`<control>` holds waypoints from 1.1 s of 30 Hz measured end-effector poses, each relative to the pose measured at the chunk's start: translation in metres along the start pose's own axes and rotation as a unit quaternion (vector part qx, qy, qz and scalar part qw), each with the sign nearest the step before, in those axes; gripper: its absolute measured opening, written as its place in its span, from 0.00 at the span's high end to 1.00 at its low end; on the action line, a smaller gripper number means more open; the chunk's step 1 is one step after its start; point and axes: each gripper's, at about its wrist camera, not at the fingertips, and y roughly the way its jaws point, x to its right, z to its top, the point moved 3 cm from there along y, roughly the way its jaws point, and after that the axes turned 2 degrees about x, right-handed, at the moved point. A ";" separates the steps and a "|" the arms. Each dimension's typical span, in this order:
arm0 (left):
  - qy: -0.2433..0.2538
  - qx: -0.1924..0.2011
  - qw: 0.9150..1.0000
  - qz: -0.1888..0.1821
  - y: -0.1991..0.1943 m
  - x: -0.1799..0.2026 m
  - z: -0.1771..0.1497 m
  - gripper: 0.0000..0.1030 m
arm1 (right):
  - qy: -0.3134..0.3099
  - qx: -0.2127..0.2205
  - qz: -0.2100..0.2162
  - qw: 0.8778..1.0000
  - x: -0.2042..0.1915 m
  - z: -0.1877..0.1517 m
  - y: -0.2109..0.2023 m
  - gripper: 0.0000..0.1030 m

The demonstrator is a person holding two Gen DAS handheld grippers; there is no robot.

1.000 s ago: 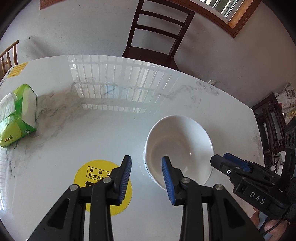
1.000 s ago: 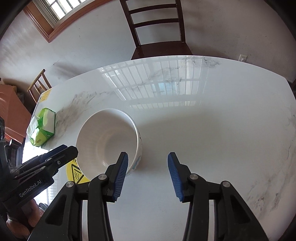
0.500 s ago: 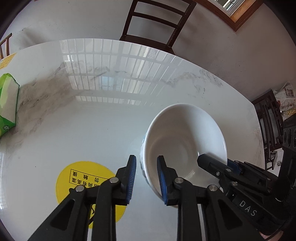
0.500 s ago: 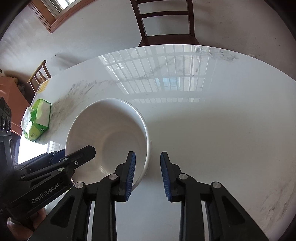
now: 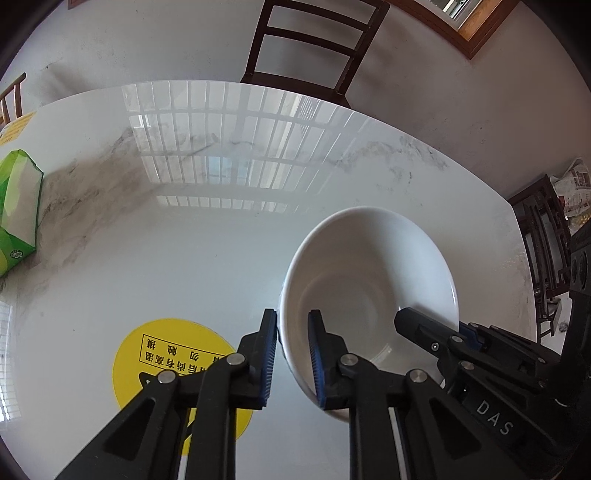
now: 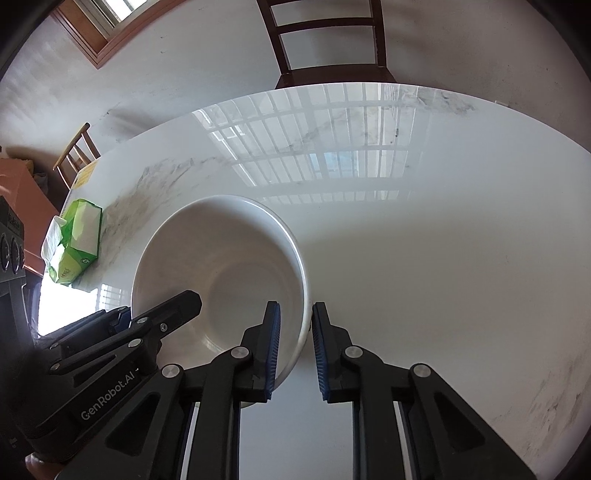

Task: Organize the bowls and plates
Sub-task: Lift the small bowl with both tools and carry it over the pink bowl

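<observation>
A white marbled counter (image 5: 177, 236) reflects a barred window across its far half. A green tissue pack (image 5: 16, 210) lies near its left edge, and a round yellow sticker (image 5: 147, 354) with black characters sits on the near part. A smaller yellow label (image 5: 14, 129) marks the far left corner. A dark wooden chair (image 5: 314, 40) stands beyond the far edge, a lighter chair (image 6: 75, 155) off to the left. A wood-framed window (image 6: 110, 22) is set in the wall. Dark furniture (image 5: 543, 236) with newspapers (image 5: 572, 184) behind it stands to the right.

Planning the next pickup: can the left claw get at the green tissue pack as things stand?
Probably not right away: the left claw straddles the rim of the white bowl, as does the right claw. The green tissue pack lies far off on the bare table, unobstructed.
</observation>
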 end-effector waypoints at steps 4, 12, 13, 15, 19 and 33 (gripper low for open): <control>0.003 -0.003 1.000 0.004 -0.003 0.000 -0.005 0.85 | 0.003 -0.004 0.001 1.000 0.000 -0.005 -0.002 0.85; 0.009 -0.003 1.000 0.006 -0.017 0.003 -0.013 0.86 | 0.004 -0.004 0.001 1.000 -0.002 -0.015 -0.015 0.86; 0.009 -0.002 1.000 0.005 -0.019 0.004 -0.015 0.86 | 0.005 -0.003 0.001 1.000 -0.002 -0.017 -0.018 0.86; 0.011 -0.003 1.000 0.004 -0.023 0.006 -0.018 0.86 | 0.005 -0.002 0.000 1.000 -0.002 -0.019 -0.024 0.86; 0.016 -0.001 1.000 0.004 -0.033 0.012 -0.024 0.86 | 0.007 0.001 -0.003 1.000 -0.001 -0.024 -0.034 0.87; 0.032 0.020 0.999 0.005 -0.088 0.029 -0.044 0.86 | 0.001 0.017 -0.003 1.000 -0.016 -0.050 -0.088 0.87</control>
